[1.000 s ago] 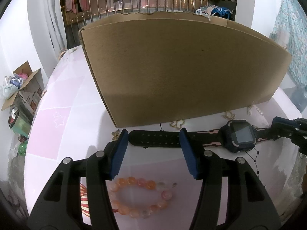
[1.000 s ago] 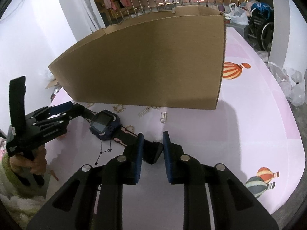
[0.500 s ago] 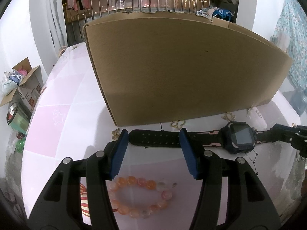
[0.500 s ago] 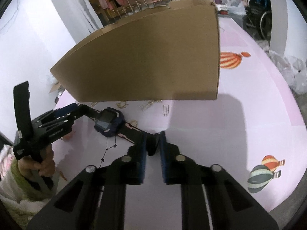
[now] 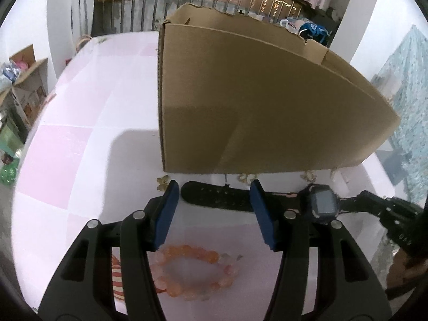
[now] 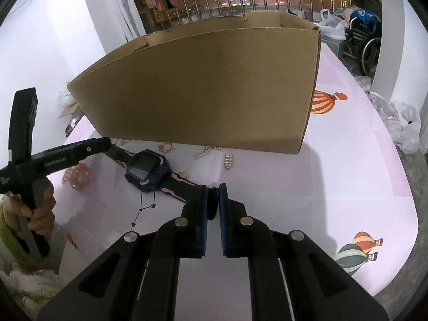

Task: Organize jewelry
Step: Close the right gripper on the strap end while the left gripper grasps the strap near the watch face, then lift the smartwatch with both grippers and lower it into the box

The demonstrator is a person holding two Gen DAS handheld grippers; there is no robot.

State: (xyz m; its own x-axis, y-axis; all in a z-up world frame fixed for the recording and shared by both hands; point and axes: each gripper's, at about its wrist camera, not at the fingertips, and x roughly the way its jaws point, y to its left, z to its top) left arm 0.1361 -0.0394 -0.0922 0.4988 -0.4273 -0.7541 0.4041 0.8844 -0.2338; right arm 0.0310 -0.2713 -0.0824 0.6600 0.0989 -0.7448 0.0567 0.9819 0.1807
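Observation:
A dark blue smartwatch (image 6: 147,169) with a black and pink strap lies on the pink table in front of a brown cardboard box (image 6: 208,88). My right gripper (image 6: 213,200) is shut on the strap's right end. My left gripper (image 5: 214,208) is open, its blue pads either side of the strap's other end (image 5: 216,199); the watch face (image 5: 322,204) lies to its right. An orange bead bracelet (image 5: 192,272) lies under the left gripper. Small gold and silver pieces (image 6: 204,152) lie along the box's base.
The box (image 5: 262,112) stands close behind the jewelry. A star-pattern chain (image 6: 144,211) lies beside the watch. The tablecloth (image 6: 347,160) has balloon prints. Floor clutter lies beyond the table's edges.
My right gripper has closed tighter on the strap end. Both wrist views have risen, so the box's open top now shows. The watch stays in front of the box.

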